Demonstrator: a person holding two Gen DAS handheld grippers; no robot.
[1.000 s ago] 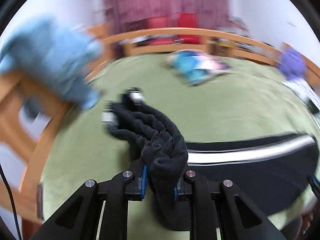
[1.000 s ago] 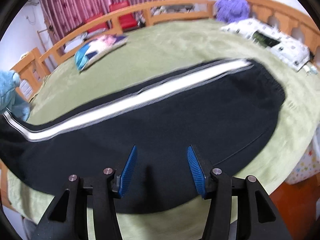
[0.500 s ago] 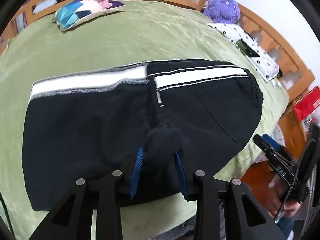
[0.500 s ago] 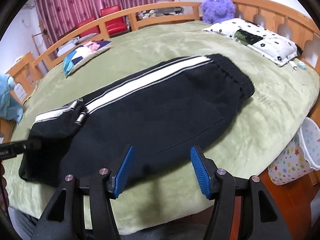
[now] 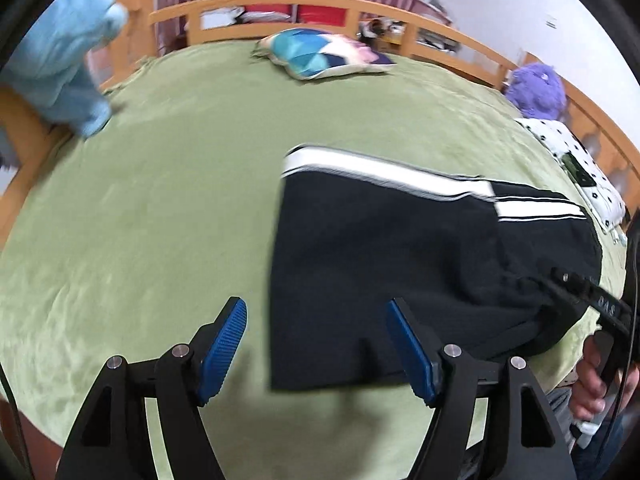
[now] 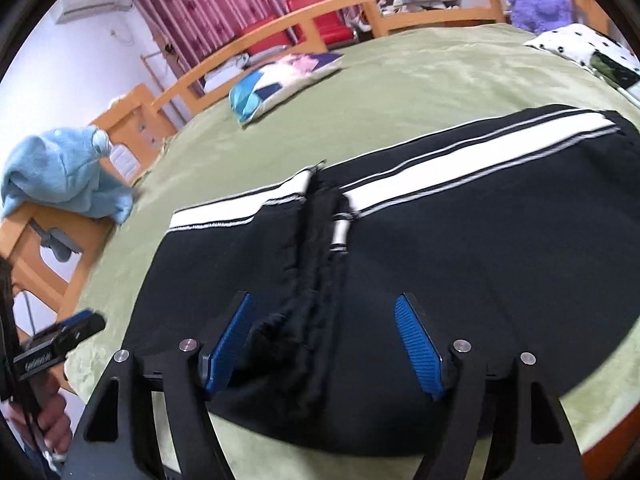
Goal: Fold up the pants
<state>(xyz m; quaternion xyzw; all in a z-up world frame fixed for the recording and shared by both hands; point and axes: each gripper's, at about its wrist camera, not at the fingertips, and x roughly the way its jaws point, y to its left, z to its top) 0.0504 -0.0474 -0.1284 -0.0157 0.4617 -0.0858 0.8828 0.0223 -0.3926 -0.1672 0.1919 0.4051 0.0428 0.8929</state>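
**Pants folded once, both claws apart**

Left claw [image 5: 316,344]: jaws just opened, apart, gripping nothing, at the pants' [image 6: 460,264] folded end. Right claw [image 6: 324,344]: jaws just widened, straddling the bunched cuffs unclamped. Pants lie flat on the green bed [image 5: 160,200], long axis left-right along the white stripe, waistband to the right.

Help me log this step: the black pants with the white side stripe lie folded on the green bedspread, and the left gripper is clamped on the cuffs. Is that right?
Not quite. The left gripper is not clamped on anything: its jaws have just been opening and stand apart, holding nothing, as the left wrist view shows. The rest holds: the black pants with the white side stripe lie folded on the green bedspread.
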